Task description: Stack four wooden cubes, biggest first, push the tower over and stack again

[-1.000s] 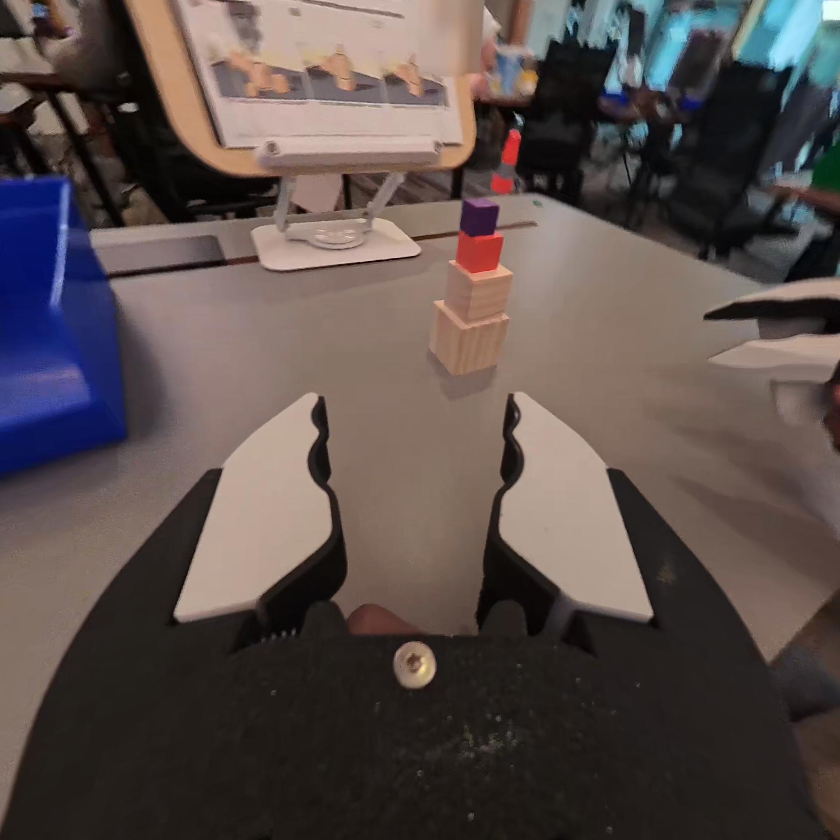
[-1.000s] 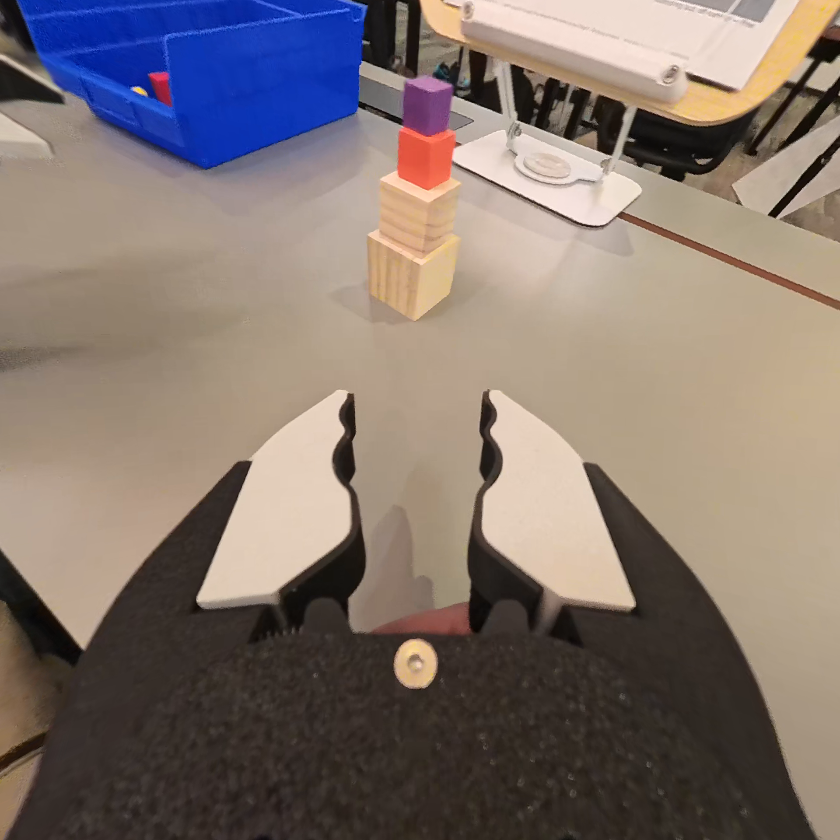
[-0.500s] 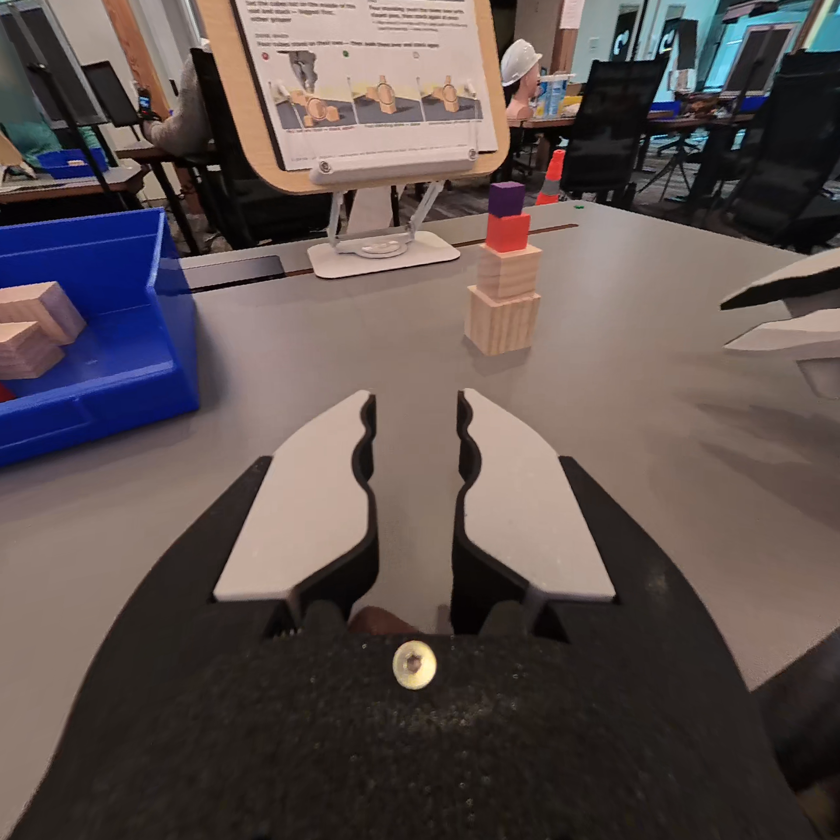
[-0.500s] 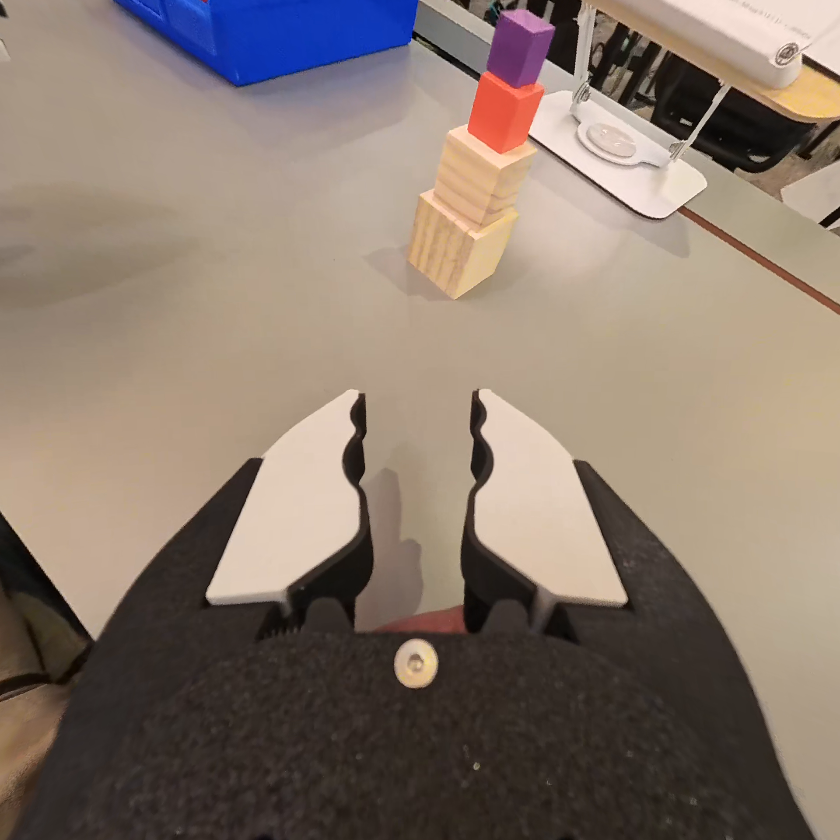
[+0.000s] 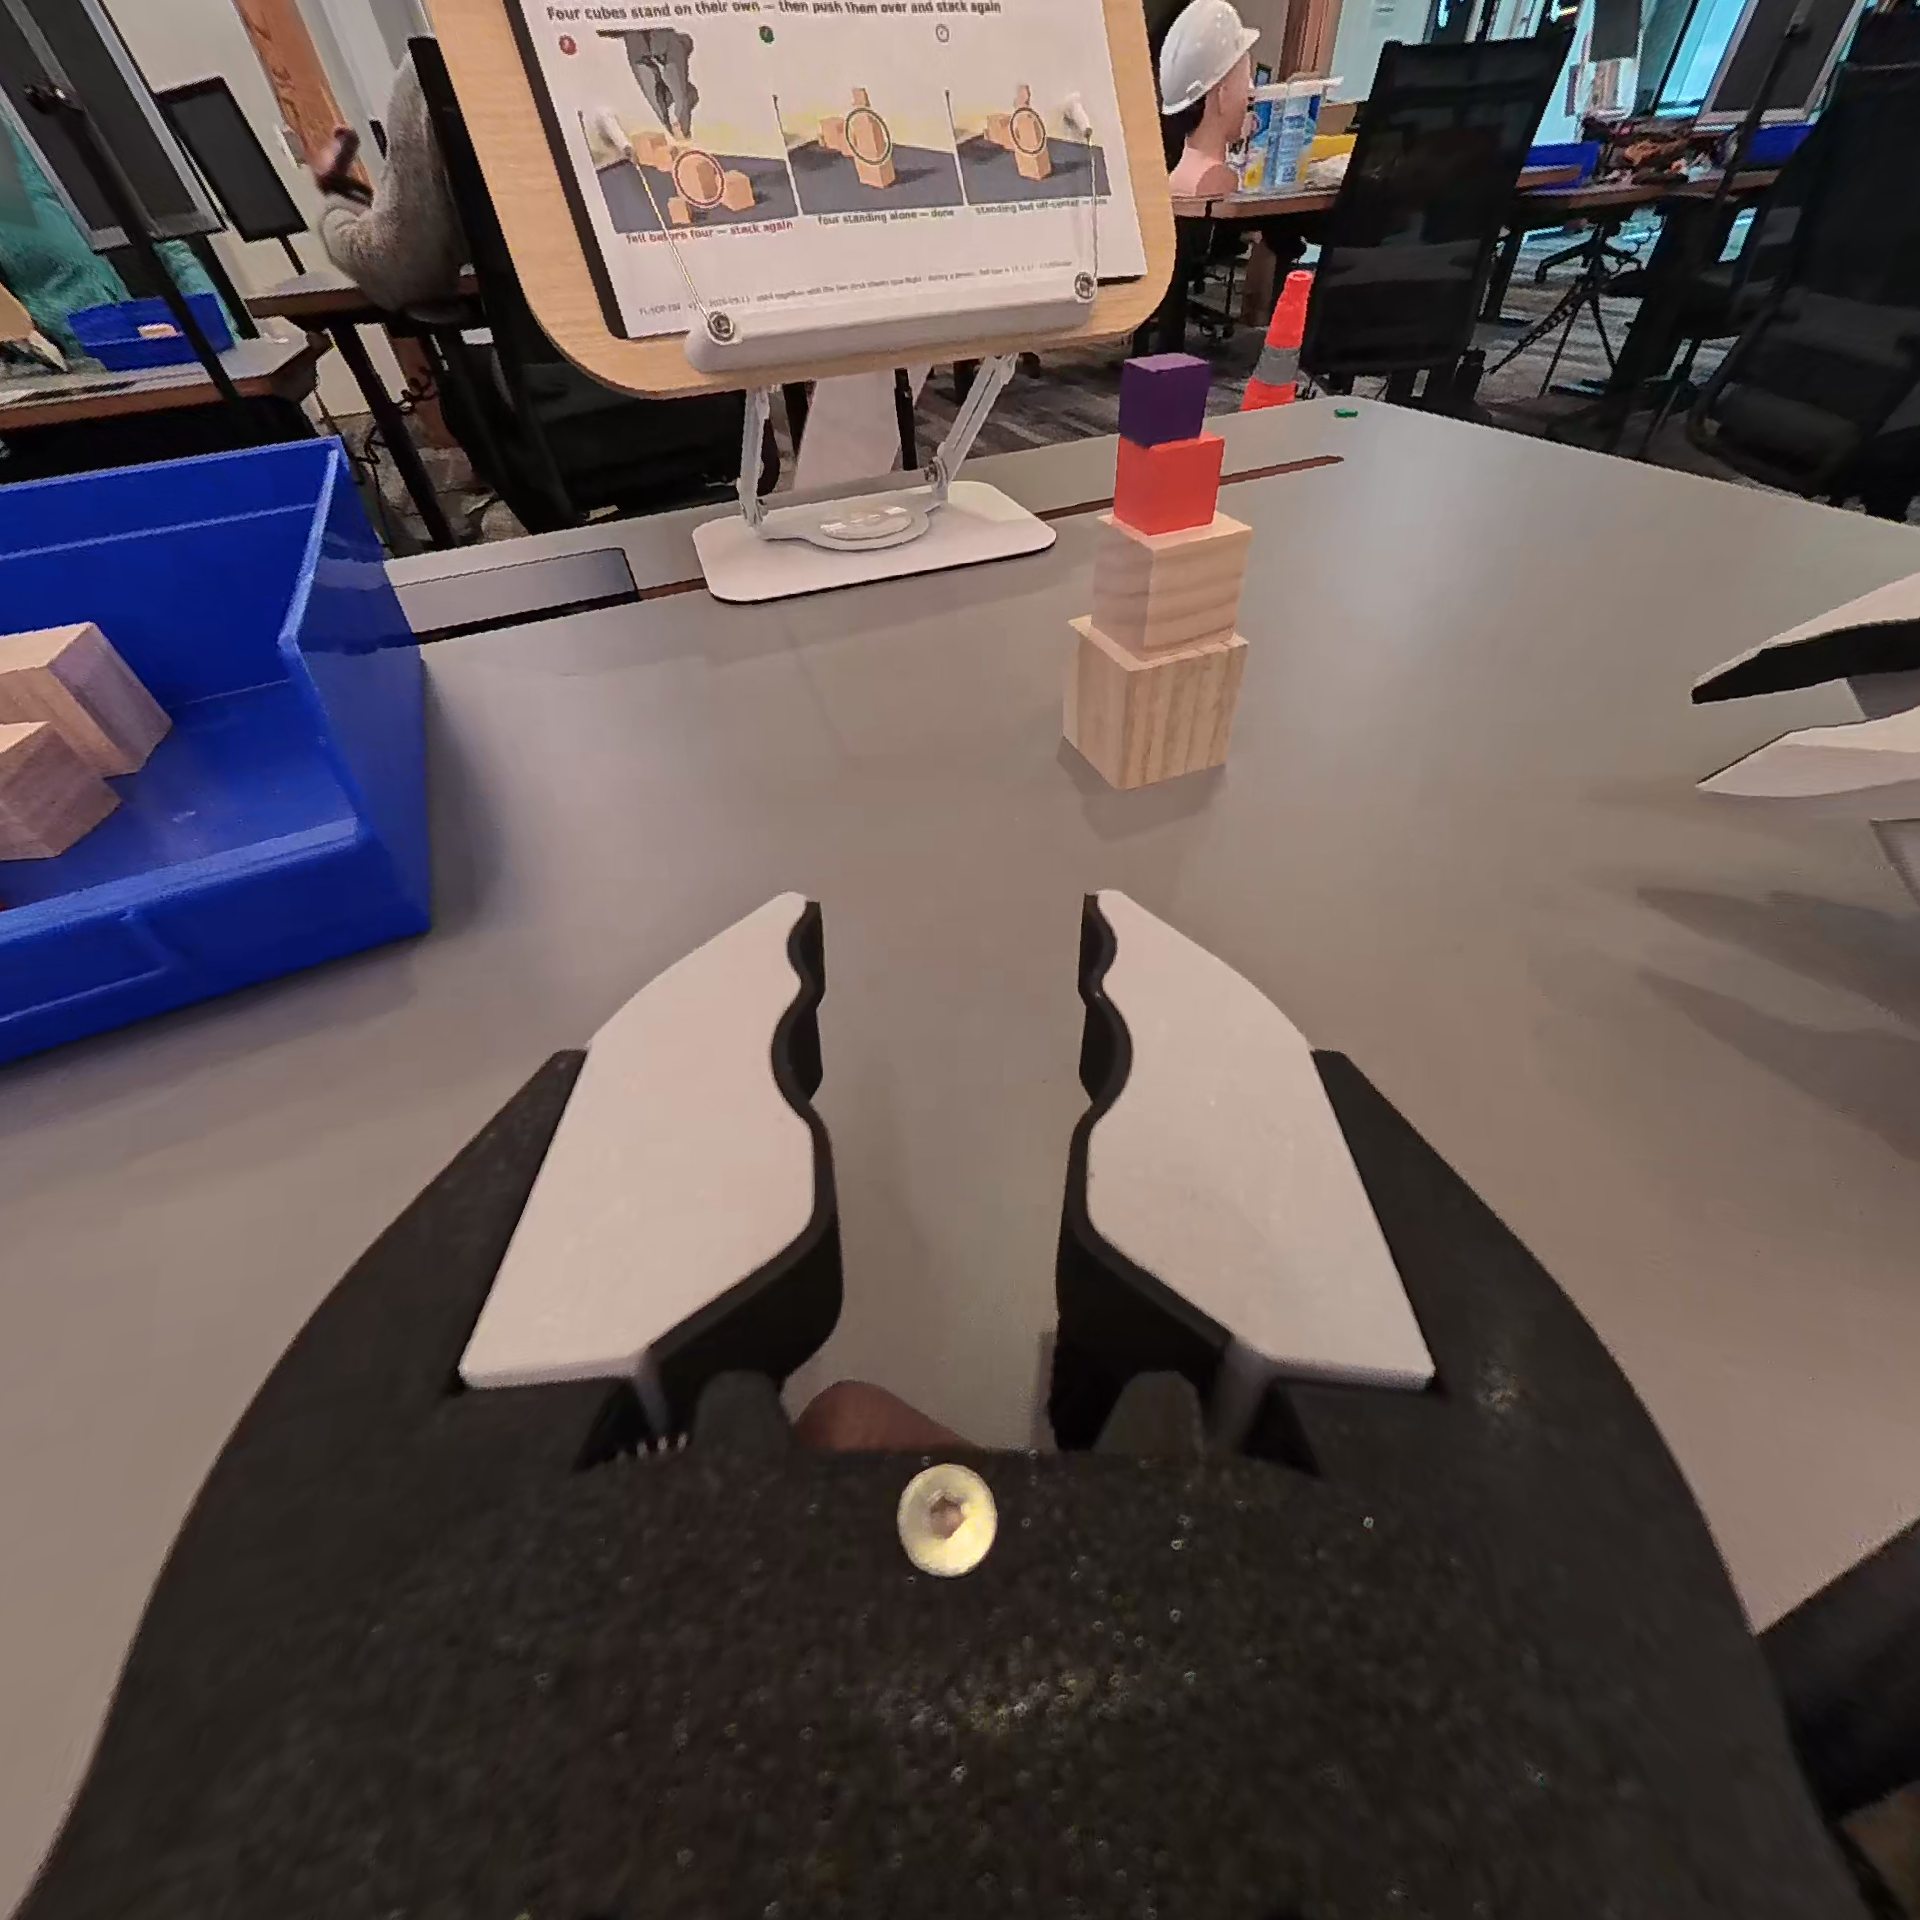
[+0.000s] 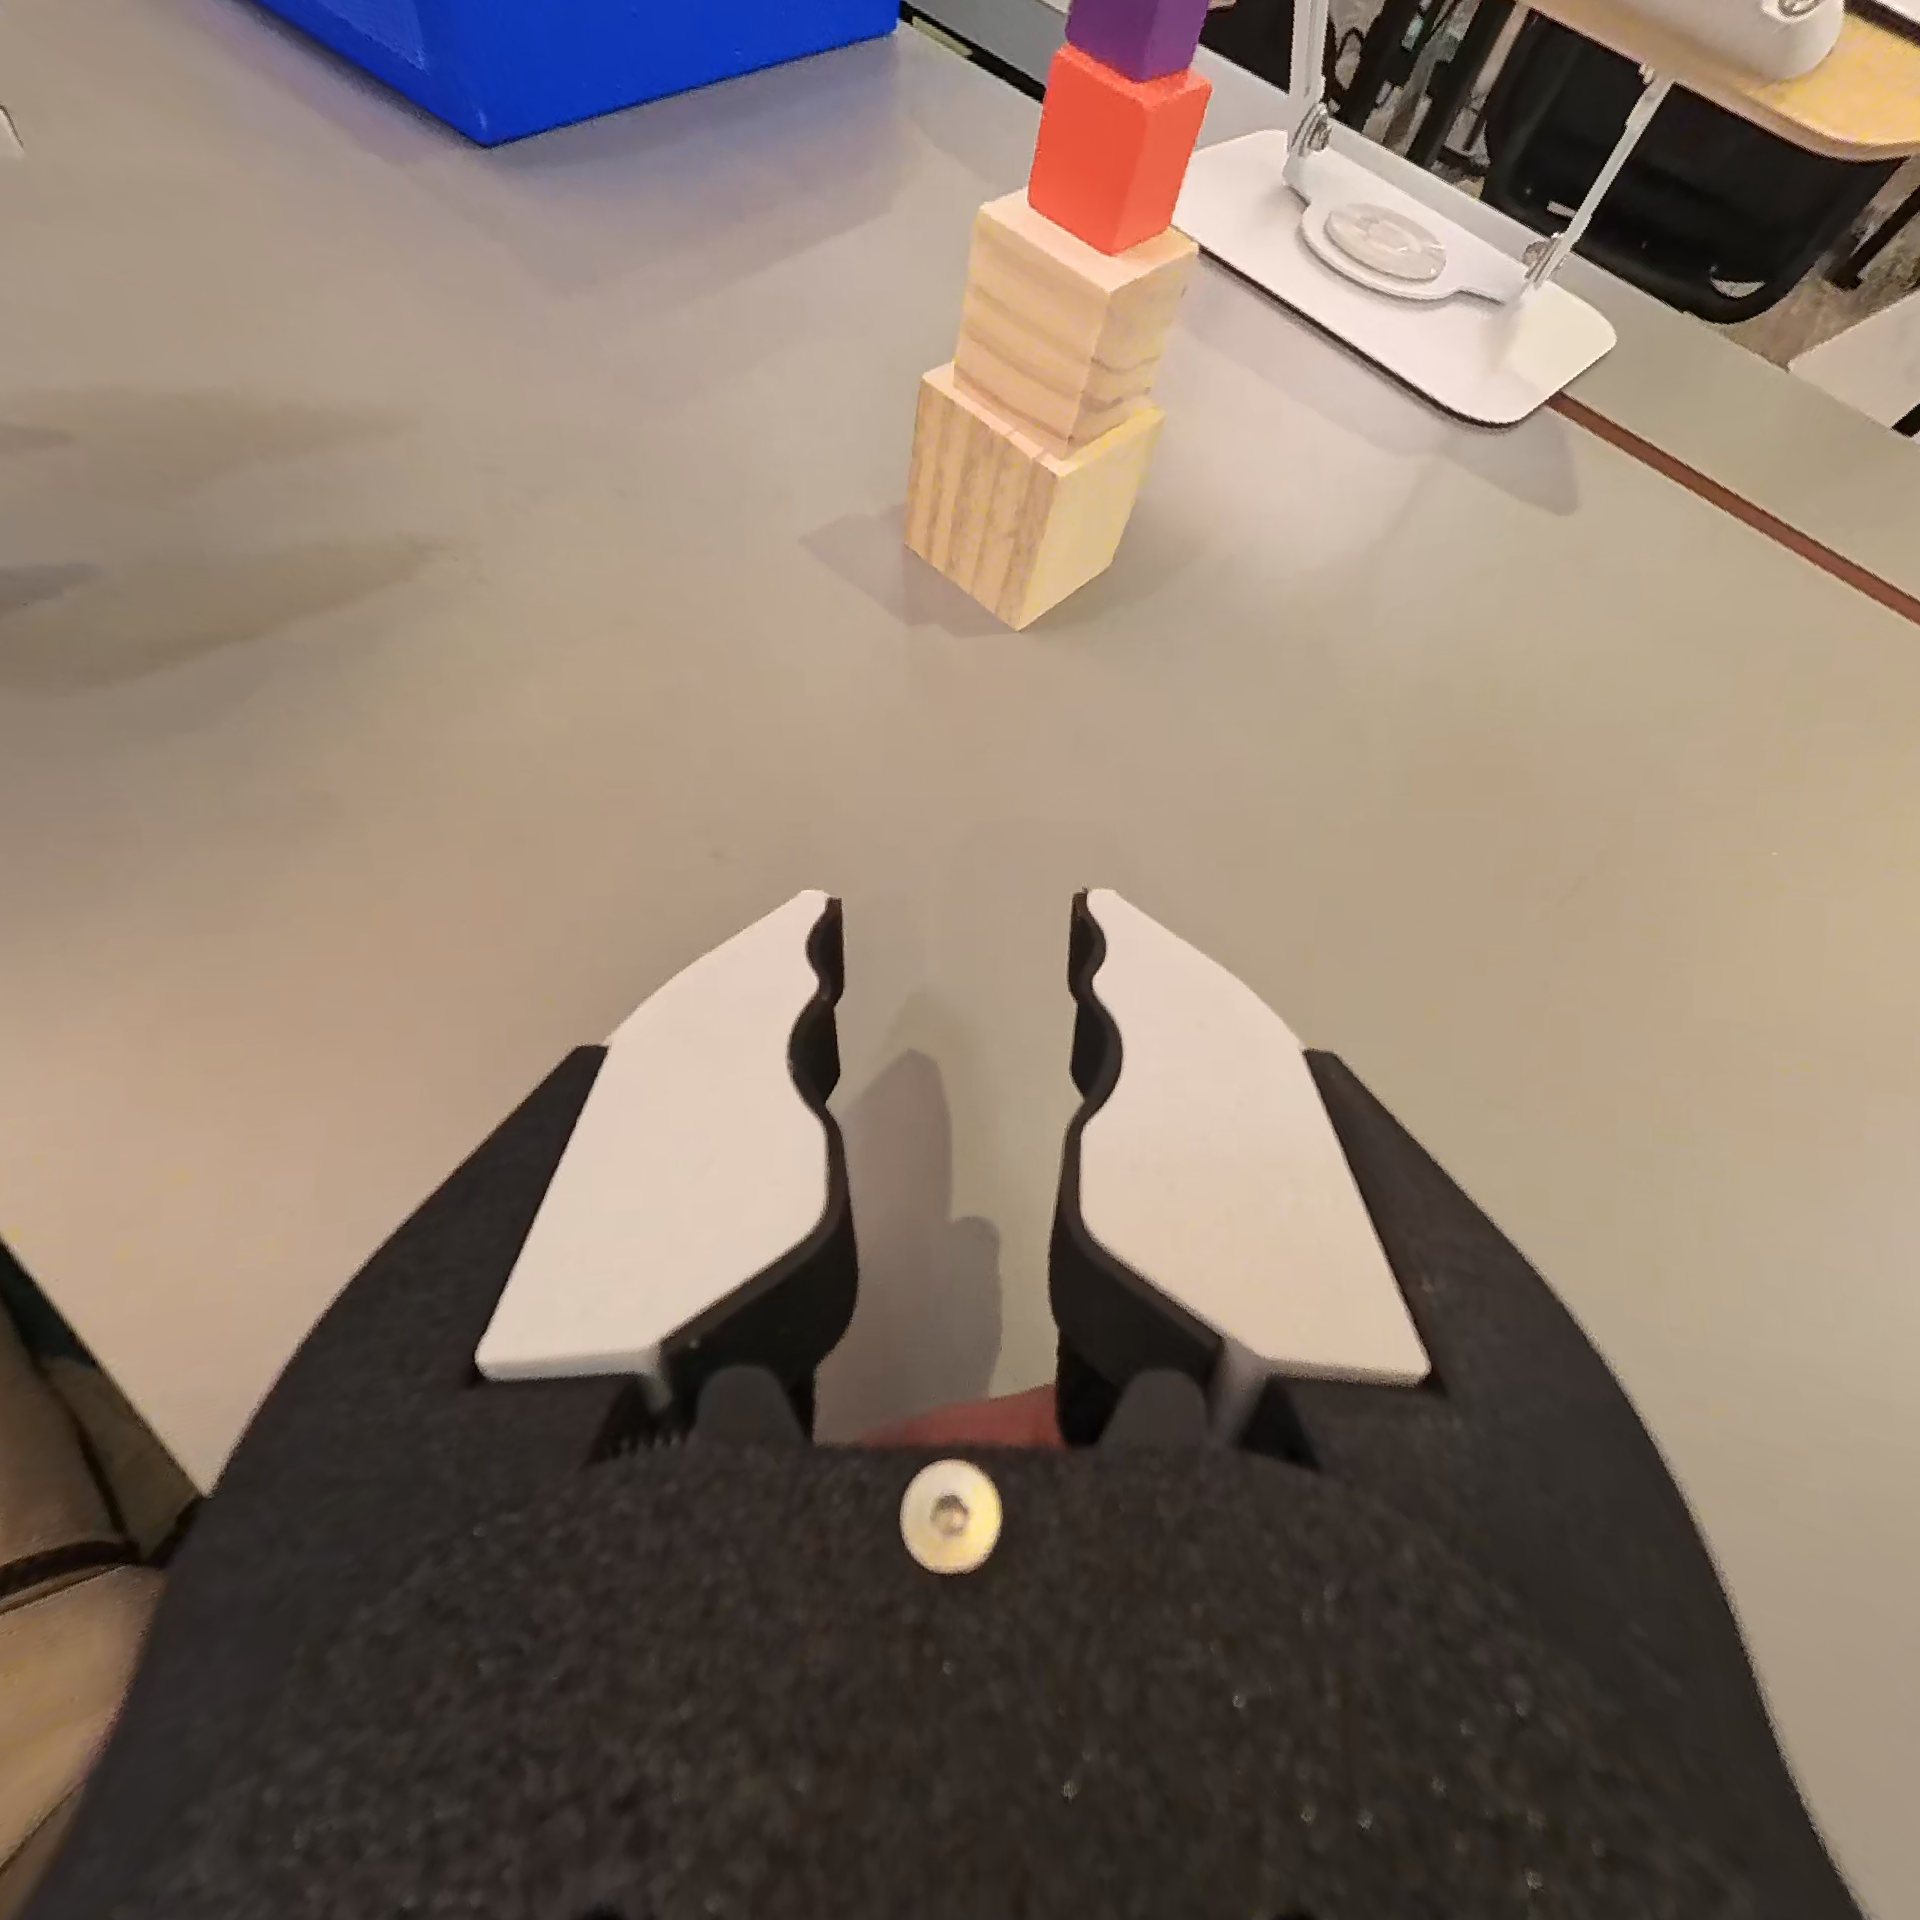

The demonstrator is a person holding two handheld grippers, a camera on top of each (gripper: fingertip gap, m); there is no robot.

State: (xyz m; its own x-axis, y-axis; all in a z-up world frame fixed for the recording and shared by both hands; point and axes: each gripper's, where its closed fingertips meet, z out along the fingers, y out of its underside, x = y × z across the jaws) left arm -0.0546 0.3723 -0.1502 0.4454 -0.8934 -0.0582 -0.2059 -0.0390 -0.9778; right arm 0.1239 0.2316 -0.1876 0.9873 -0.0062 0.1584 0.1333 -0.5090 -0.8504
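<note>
Bare grainy wood large cube (image 5: 1155, 709), matt painted red cube (image 5: 1167, 483), glossy blue plastic bin (image 5: 343, 717), smooth matt grey table (image 5: 1455, 935)

My left black gripper with flat white fingers (image 5: 945, 909) hangs level, jaws parted and holding nothing. My right black, white-fingered gripper (image 6: 956, 904) tilts downward, jaws likewise apart and empty, its fingers (image 5: 1808, 717) showing at far right.

Left wrist view: looks forward, low over the desk (image 5: 727, 790), cube tower (image 5: 1158, 613) ahead to the right. Right wrist view: nearer, tilted downward, tower (image 6: 1049, 353) ahead. Both views share tower and desk (image 6: 416, 727).
</note>
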